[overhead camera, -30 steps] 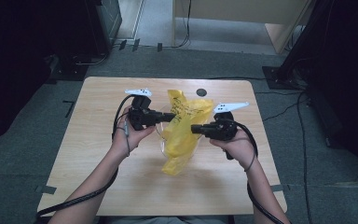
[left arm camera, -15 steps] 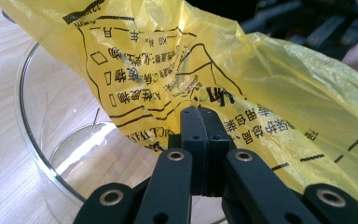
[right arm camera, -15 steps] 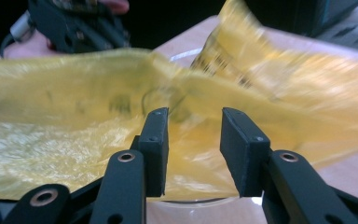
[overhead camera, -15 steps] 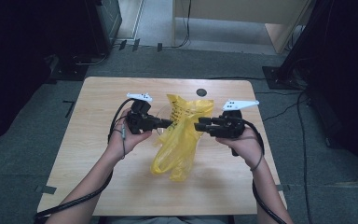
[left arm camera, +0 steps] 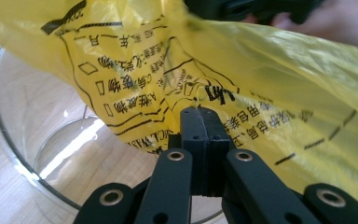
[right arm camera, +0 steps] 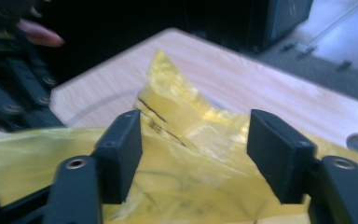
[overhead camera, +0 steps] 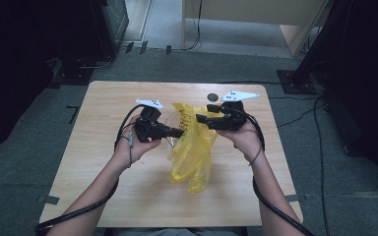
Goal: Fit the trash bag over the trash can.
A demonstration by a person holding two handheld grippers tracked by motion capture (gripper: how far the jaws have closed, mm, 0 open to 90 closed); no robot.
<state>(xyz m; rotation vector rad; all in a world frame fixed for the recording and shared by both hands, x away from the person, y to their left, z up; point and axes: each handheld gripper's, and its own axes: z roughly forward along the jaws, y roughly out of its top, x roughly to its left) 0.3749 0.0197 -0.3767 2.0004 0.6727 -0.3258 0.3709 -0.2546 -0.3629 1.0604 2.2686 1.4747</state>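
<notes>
Two tools work a yellow plastic bag (overhead camera: 193, 147) over the glass bowl (left arm camera: 37, 154) mid-worktop: left tool (overhead camera: 177, 132) clamps the film; right tool (overhead camera: 200, 118), just opening, straddles it unpressed; lining unfinished

My grippers: my left gripper (overhead camera: 177, 132) and my right gripper (overhead camera: 201, 118) are both black.
Top plates: pale, three-cornered, dark-dotted.
Jaws: flat rectangular black pads on linked arms, with silver rivets at the joints.
Cables: thick, black, trailing along my forearms.
Sleeves: none, forearms bare.
</notes>
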